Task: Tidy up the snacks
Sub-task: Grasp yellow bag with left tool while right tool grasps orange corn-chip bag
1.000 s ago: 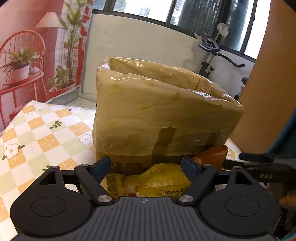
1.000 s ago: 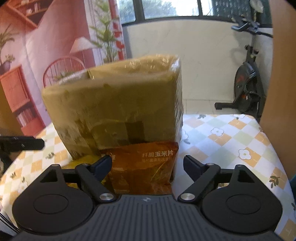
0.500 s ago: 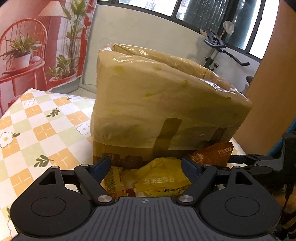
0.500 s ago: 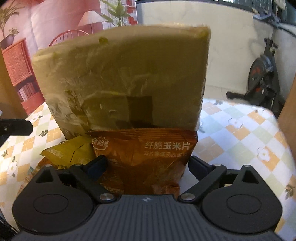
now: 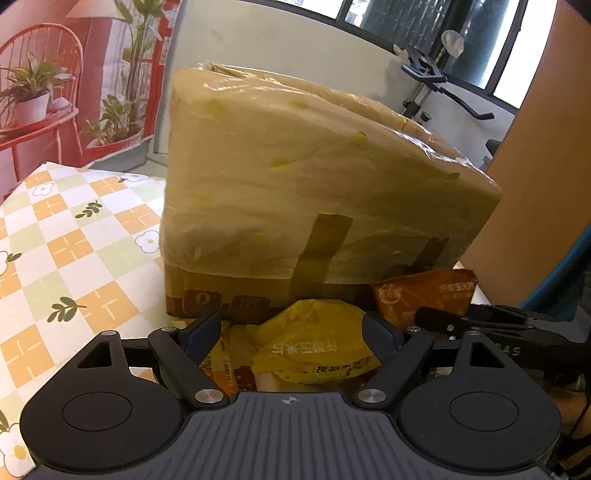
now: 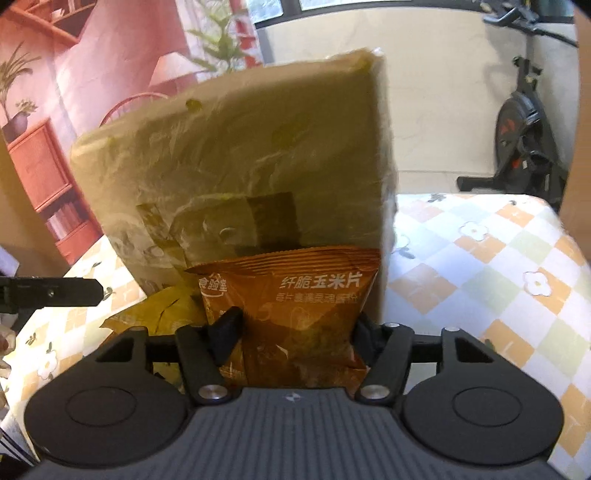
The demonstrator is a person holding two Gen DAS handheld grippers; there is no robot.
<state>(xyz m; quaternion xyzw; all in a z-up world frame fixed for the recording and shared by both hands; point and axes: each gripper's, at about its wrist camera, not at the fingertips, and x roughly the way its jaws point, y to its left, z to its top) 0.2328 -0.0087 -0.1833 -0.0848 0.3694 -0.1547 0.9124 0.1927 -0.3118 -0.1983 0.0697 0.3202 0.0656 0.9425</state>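
Orange snack bag (image 6: 299,306) propped against wrapped box (image 6: 236,177), right tongs (image 6: 295,328) just closing, pads now pinching its sides. Squeeze gently, lift straight. Left tongs (image 5: 291,328) agape over yellow bag (image 5: 314,347).

Light: daylight from windows (image 5: 399,14) at rear, bright, slightly overexposed | Glare: sheen on plastic-wrapped box (image 5: 314,184) | Shadow: box face in right wrist view (image 6: 240,177) backlit and dim | Blur: slight motion softness in right wrist view | Distortion: strong fisheye bending, dark vignette at corners
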